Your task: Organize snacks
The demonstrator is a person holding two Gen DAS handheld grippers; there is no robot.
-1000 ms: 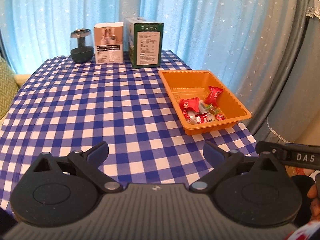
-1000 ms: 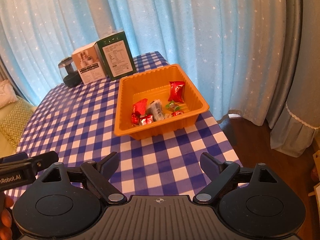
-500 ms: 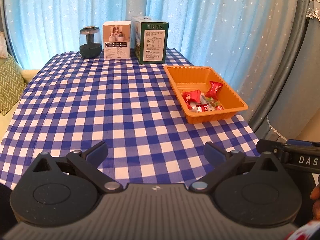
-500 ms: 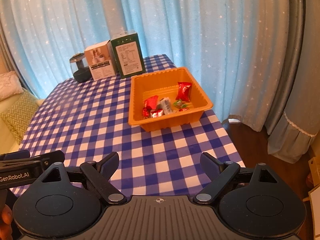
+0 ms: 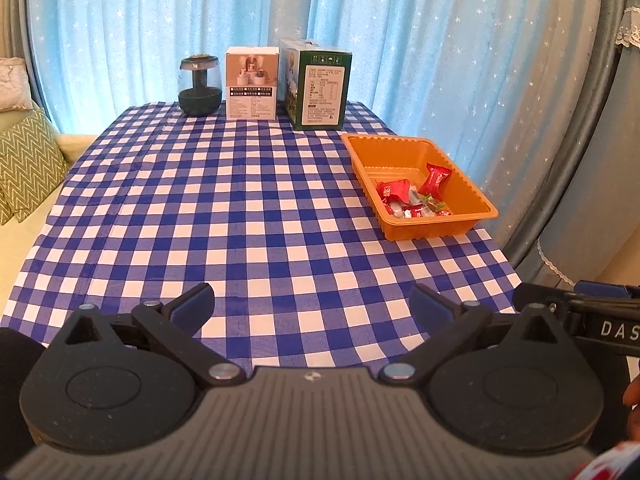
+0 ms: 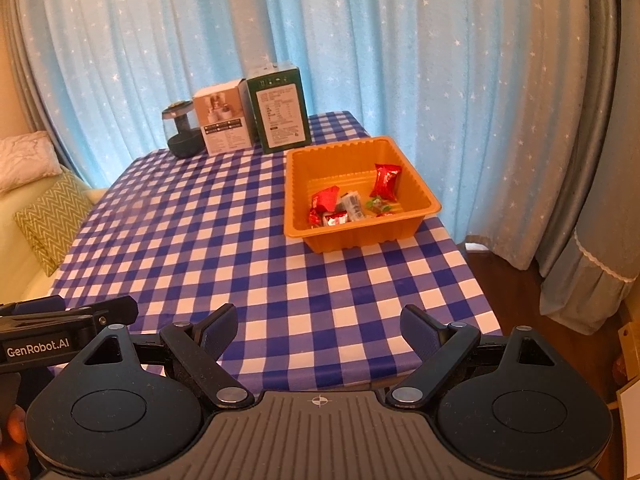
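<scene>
An orange tray (image 5: 440, 232) sits at the right edge of the checked table and holds several wrapped snacks (image 5: 412, 198), mostly red. It also shows in the right wrist view (image 6: 360, 240) with the snacks (image 6: 352, 204) inside. My left gripper (image 5: 312, 304) is open and empty above the table's near edge, well back from the tray. My right gripper (image 6: 318, 322) is open and empty, also near the front edge. Each gripper's body shows at the side of the other's view.
A green box (image 5: 318, 88), a white box (image 5: 251, 84) and a dark glass jar (image 5: 199, 86) stand in a row at the table's far edge before blue curtains. A sofa with a green cushion (image 5: 28, 160) lies to the left. The floor drops off right of the table.
Both grippers have pulled back and up from the table, so the tray and boxes look smaller and farther away. Both stay open.
</scene>
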